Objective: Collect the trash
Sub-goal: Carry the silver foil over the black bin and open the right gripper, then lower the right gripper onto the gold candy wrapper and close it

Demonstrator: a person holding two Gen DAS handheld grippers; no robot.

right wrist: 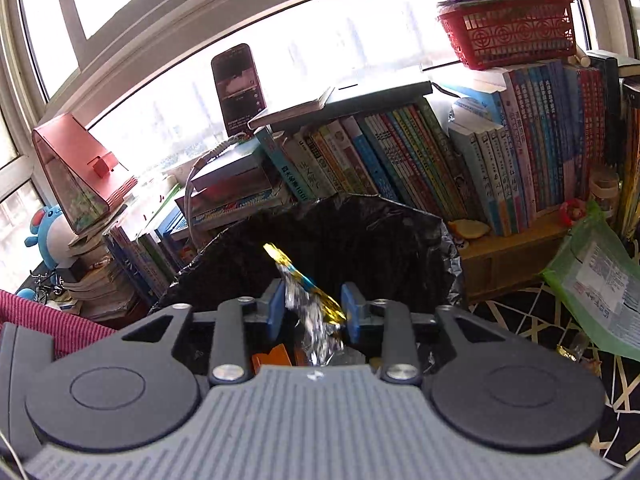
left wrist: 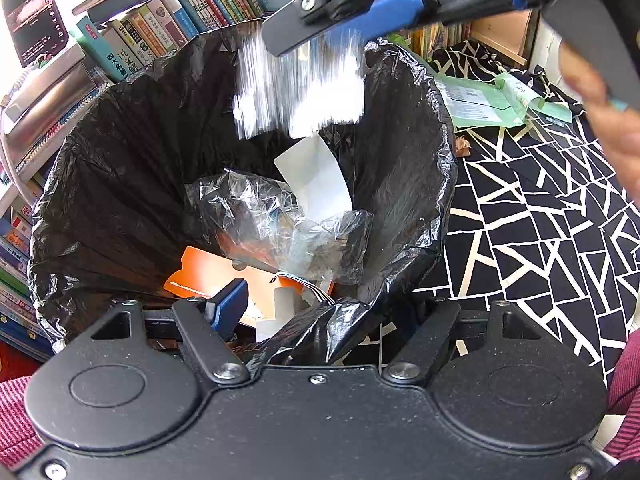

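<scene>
- A crumpled foil wrapper (right wrist: 316, 312), silver with gold and blue print, sits between the blue pads (right wrist: 275, 312) of the right gripper (right wrist: 314, 314); the jaws stand apart and neither pad presses on it. In the left wrist view it shows as a blurred silver-white streak (left wrist: 298, 84) just below that gripper's fingers (left wrist: 394, 10).
- Directly beneath and ahead of the right gripper is the black trash bag (left wrist: 120, 184), mouth wide open.
- Inside the bag, below the wrapper, lie a clear plastic film (left wrist: 272, 224), a white paper slip (left wrist: 316, 176) and an orange card (left wrist: 200, 272).
- The left gripper (left wrist: 320, 312) is at the bag's near rim: its jaws are partly apart with a fold of the black bag bunched between them; whether the pads pinch it I cannot tell.
- To the right of the left gripper, a black-and-white patterned cloth (left wrist: 540, 220) carries a green packet (left wrist: 480, 100).
- Beyond the bag stand rows of books (right wrist: 400, 160) and a propped phone (right wrist: 239, 88).
</scene>
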